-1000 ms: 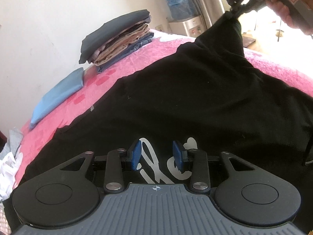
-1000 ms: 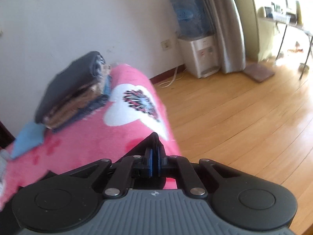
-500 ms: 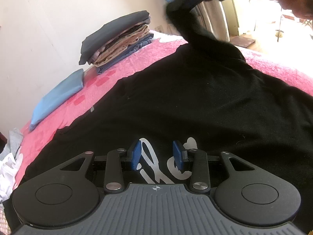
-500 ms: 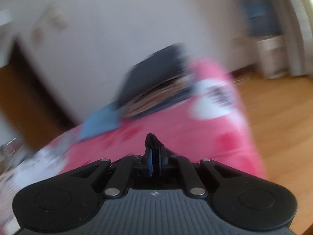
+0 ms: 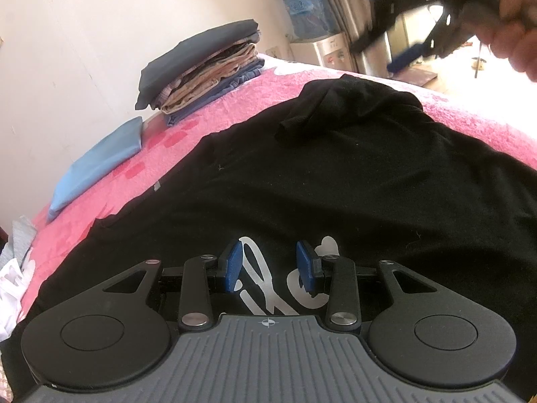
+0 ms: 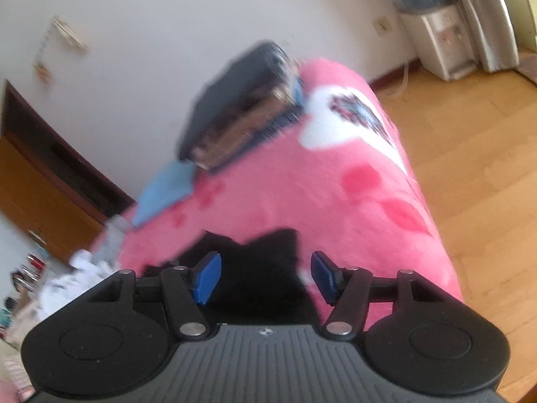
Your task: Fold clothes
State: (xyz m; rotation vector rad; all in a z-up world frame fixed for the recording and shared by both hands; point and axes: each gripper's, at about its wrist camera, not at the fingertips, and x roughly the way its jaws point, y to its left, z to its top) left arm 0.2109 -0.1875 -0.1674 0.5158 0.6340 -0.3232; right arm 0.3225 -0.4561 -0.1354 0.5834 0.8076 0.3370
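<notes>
A black shirt (image 5: 335, 174) with white lettering lies spread on the pink blanket (image 5: 255, 100). Its far sleeve (image 5: 322, 114) lies folded back onto the body. My left gripper (image 5: 270, 265) hovers just over the lettering near the front edge, jaws parted and gripping nothing. In the left wrist view my right gripper (image 5: 402, 57) hangs blurred above the far sleeve, held by a hand (image 5: 513, 27). From its own camera the right gripper (image 6: 265, 277) has its jaws opening, with the black cloth (image 6: 265, 262) lying below them, not pinched.
A stack of folded clothes (image 5: 201, 67) sits at the bed's far left corner, with a folded blue piece (image 5: 97, 164) in front of it. Crumpled white things (image 5: 10, 278) lie off the bed's left edge. A water dispenser (image 5: 315, 33) stands beyond the bed on the wooden floor (image 6: 470, 154).
The right gripper swung the lifted sleeve leftward over the shirt, then opened and let it go; the sleeve now lies on the body. The left gripper has not moved.
</notes>
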